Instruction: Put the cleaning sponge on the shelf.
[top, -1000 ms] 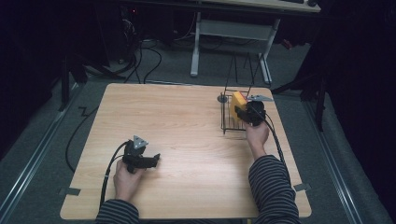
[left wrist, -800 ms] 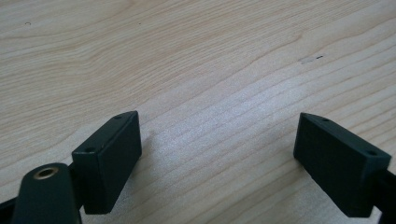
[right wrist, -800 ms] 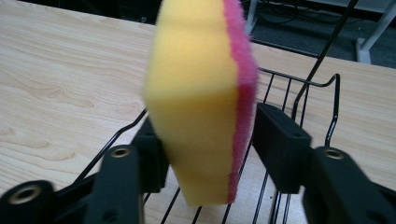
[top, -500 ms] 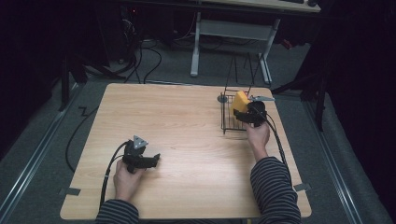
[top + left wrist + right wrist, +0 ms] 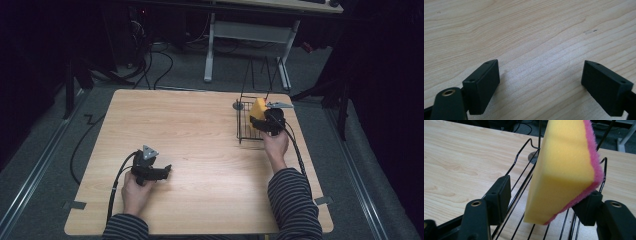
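Observation:
A yellow sponge (image 5: 258, 109) with a pink scouring face stands on edge in a black wire rack (image 5: 245, 132) at the table's far right. My right gripper (image 5: 262, 119) reaches into the rack from the near side. In the right gripper view the sponge (image 5: 564, 170) stands between the jaws of my right gripper (image 5: 544, 200). They have just opened wide and come in a little. The left jaw stands apart from the yellow face; the right jaw sits by the pink edge. My left gripper (image 5: 164, 171) rests near the table's front left, and my left gripper (image 5: 541, 85) stands open over bare wood.
The wooden table (image 5: 200, 125) has a small round metal disc (image 5: 238, 105) just beyond the rack's far corner. Behind the table stand a white desk frame (image 5: 250, 30) and cables on the dark floor (image 5: 165, 60).

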The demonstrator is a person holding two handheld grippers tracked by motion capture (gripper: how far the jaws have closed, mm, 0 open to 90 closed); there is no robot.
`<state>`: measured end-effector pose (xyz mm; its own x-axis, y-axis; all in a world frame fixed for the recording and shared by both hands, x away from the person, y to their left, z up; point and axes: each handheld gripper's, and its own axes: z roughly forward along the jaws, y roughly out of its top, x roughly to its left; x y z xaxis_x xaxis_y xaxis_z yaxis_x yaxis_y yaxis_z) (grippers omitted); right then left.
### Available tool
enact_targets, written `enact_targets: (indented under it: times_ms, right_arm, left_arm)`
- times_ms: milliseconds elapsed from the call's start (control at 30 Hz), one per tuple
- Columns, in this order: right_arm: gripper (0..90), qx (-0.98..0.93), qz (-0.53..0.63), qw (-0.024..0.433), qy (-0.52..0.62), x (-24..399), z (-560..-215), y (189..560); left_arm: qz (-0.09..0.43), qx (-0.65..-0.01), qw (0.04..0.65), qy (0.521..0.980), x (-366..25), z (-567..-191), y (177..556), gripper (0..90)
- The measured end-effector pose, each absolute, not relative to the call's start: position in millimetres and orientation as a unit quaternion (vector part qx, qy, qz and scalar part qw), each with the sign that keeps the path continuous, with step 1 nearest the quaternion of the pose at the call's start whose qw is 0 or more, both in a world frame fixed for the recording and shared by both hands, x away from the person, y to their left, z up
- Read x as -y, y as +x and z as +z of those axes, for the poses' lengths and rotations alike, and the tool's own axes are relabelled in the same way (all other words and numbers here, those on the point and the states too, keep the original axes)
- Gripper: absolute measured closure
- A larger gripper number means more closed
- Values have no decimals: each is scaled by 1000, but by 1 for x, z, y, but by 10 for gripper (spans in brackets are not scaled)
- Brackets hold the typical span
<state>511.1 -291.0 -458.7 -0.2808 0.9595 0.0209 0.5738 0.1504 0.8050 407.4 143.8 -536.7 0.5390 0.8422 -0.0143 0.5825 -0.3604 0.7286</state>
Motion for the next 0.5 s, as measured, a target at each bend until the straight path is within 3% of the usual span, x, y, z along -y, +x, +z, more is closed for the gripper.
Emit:
enact_targets:
  times_ms: [500]
  right_arm:
    - [414, -710, 376, 274, 528, 288, -452, 507]
  left_arm:
    - [185, -443, 351, 804, -144, -537, 407, 157]
